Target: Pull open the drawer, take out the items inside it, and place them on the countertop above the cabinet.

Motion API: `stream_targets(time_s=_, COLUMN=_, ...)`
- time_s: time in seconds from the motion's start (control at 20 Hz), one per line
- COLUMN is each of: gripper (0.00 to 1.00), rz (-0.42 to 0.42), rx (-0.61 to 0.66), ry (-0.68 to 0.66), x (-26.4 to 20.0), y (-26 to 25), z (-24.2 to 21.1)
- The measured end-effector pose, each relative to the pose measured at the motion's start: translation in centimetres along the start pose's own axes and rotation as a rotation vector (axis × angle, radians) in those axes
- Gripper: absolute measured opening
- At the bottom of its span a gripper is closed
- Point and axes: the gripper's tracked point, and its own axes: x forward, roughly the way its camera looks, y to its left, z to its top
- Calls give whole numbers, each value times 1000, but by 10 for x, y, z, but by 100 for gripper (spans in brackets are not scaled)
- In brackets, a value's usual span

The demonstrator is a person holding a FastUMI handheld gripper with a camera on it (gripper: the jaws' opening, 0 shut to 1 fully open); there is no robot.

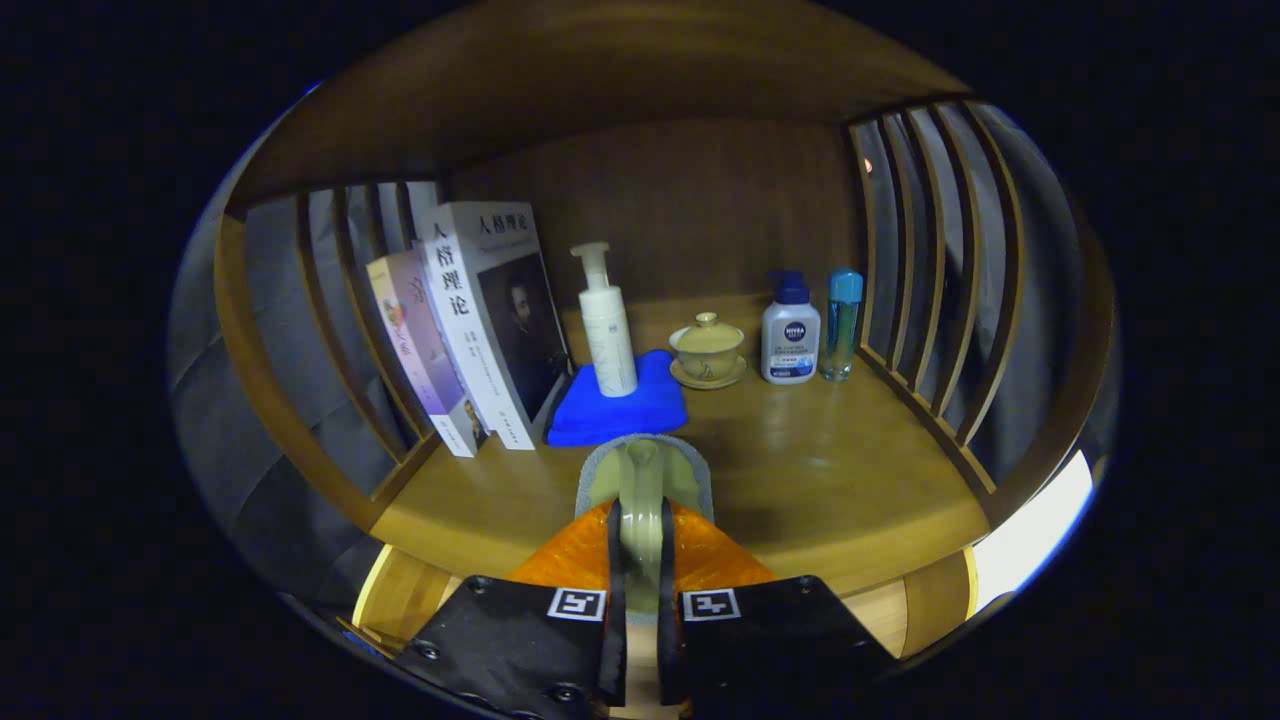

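My gripper [640, 530] is shut on a pale olive item with a rounded grey edge [640, 468], held upright and edge-on between both fingers. The item hangs just over the front part of the wooden countertop [830, 470]; I cannot tell whether it touches the wood. Right beyond it lies a folded blue cloth [620, 410].
On the blue cloth stands a white pump bottle [607, 325]. Two books [470, 330] lean at the back left. A lidded tea cup on a saucer [707, 350], a white bottle with a blue pump [790, 335] and a blue-capped bottle [842, 322] stand at the back right. Slatted wooden sides [930, 270] flank the countertop.
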Motion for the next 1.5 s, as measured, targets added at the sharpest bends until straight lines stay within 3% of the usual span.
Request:
stream_targets(time_s=0.15, gripper=19, rz=6, rx=3, ry=-1, x=14, y=2, z=0)
stream_targets(time_s=0.4, gripper=100, rz=5, rx=-53, ry=-141, x=-13, y=8, z=16)
stream_targets(time_s=0.65, gripper=98, rz=53, rx=-93, ry=-270, x=-80, y=33, z=10)
stream_targets(time_s=0.95, gripper=98, rz=28, rx=-160, ry=-347, x=-141, y=34, z=-36)
stream_targets(time_s=1.5, gripper=98, rz=28, rx=-141, ry=-371, x=-188, y=34, z=-134)
